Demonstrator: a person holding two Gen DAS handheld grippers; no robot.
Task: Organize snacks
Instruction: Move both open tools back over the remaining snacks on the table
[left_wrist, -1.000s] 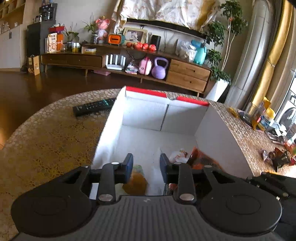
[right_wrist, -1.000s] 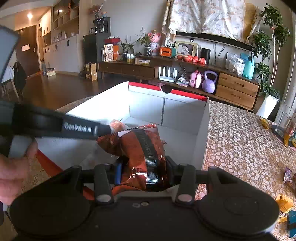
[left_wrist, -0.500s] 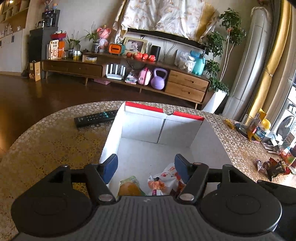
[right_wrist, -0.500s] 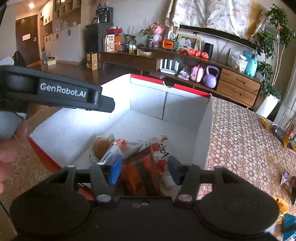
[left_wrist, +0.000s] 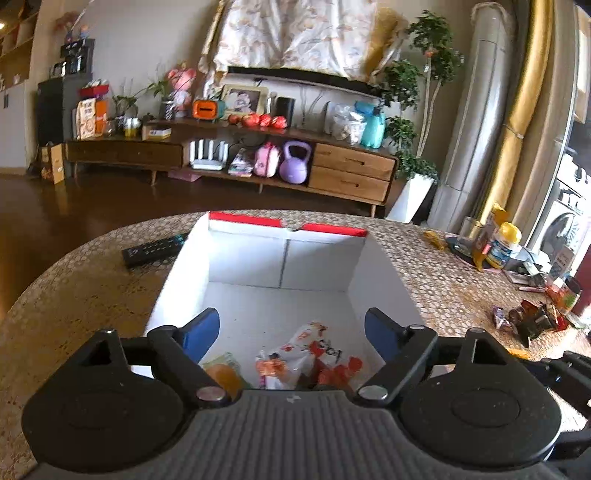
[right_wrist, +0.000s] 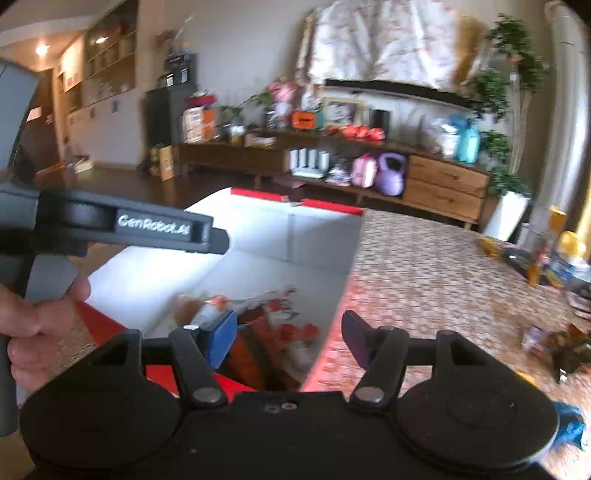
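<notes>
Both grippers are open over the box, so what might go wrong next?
The left gripper and right gripper hover close together over the box, so they might collide. The loose snacks lie near the table edge beside bottles; a hasty reach could knock something off.

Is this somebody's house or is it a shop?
Most likely a home's living room: a long wooden sideboard holds a framed photo and a purple kettlebell, and a black remote control lies on the round patterned table.
</notes>
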